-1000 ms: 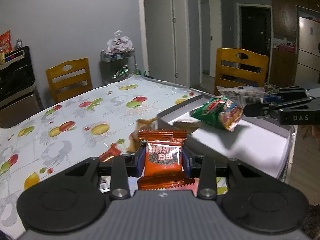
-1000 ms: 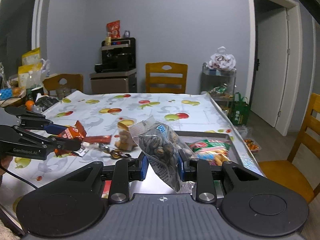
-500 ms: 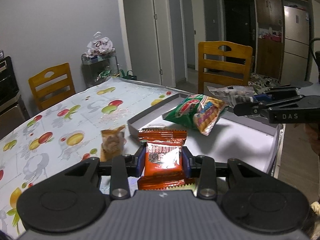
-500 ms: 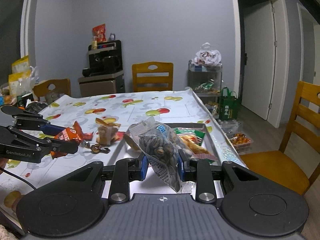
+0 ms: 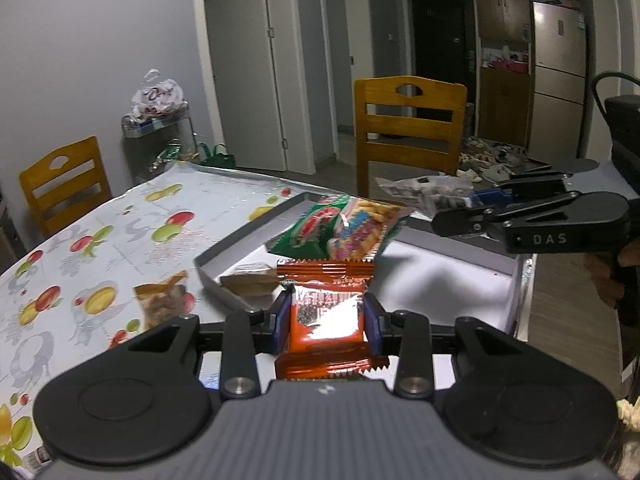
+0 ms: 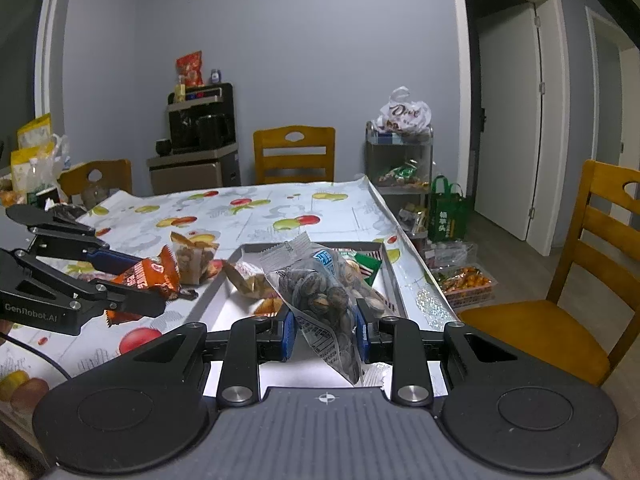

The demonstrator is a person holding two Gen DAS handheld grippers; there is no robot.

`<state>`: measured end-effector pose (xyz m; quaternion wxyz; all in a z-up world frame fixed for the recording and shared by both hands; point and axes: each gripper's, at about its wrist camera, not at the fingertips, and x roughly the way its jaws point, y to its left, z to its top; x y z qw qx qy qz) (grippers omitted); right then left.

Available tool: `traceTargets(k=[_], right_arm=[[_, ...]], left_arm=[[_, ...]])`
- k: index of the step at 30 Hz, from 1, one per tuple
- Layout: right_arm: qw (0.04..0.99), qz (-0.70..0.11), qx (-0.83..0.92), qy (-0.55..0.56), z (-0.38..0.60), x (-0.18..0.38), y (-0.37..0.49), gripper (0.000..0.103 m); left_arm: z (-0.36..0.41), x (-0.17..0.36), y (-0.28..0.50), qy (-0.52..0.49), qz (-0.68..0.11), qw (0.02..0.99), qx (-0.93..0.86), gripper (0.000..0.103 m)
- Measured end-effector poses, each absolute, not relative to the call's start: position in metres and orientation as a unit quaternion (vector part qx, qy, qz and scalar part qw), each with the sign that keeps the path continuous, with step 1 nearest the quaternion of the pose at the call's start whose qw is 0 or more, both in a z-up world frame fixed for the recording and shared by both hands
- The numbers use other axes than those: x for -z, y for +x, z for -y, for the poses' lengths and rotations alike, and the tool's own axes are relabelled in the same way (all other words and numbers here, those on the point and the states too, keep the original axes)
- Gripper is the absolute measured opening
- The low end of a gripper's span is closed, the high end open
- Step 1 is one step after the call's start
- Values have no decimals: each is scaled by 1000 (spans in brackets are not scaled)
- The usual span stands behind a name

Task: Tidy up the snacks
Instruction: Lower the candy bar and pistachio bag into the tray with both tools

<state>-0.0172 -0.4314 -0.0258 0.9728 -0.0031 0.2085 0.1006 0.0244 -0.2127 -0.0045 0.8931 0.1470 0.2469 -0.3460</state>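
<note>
My left gripper (image 5: pixel 326 322) is shut on an orange snack packet (image 5: pixel 326 316), held at the near left edge of a grey tray (image 5: pixel 224 248). It also shows in the right wrist view (image 6: pixel 152 276). My right gripper (image 6: pixel 324 330) is shut on a clear bag of dark nuts (image 6: pixel 320 292), above the tray's (image 6: pixel 216 292) near end. In the left wrist view the right gripper (image 5: pixel 460 216) holds that bag (image 5: pixel 424 192) over the tray's far side. A green and red snack bag (image 5: pixel 344 228) and a small brown packet (image 5: pixel 250 282) lie in the tray.
A brown snack bag (image 5: pixel 160 300) stands on the fruit-print tablecloth (image 5: pixel 100 240) left of the tray. It also shows in the right wrist view (image 6: pixel 194 256). Wooden chairs (image 5: pixel 408 128) surround the table. A cart with bags (image 6: pixel 400 160) stands by the wall.
Both grippers have moved toward the tray with their packets still held. The left gripper swung right, so the tray and green bag now sit closer ahead.
</note>
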Motion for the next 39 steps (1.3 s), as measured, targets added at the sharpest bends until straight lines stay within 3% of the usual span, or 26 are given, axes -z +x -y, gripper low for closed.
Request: traceTargets(k=[39], right_arm=[[957,-260,-109,-70,421,58,-8,31]], left_arm=[[271,47,33,181,-305,830,431,35]])
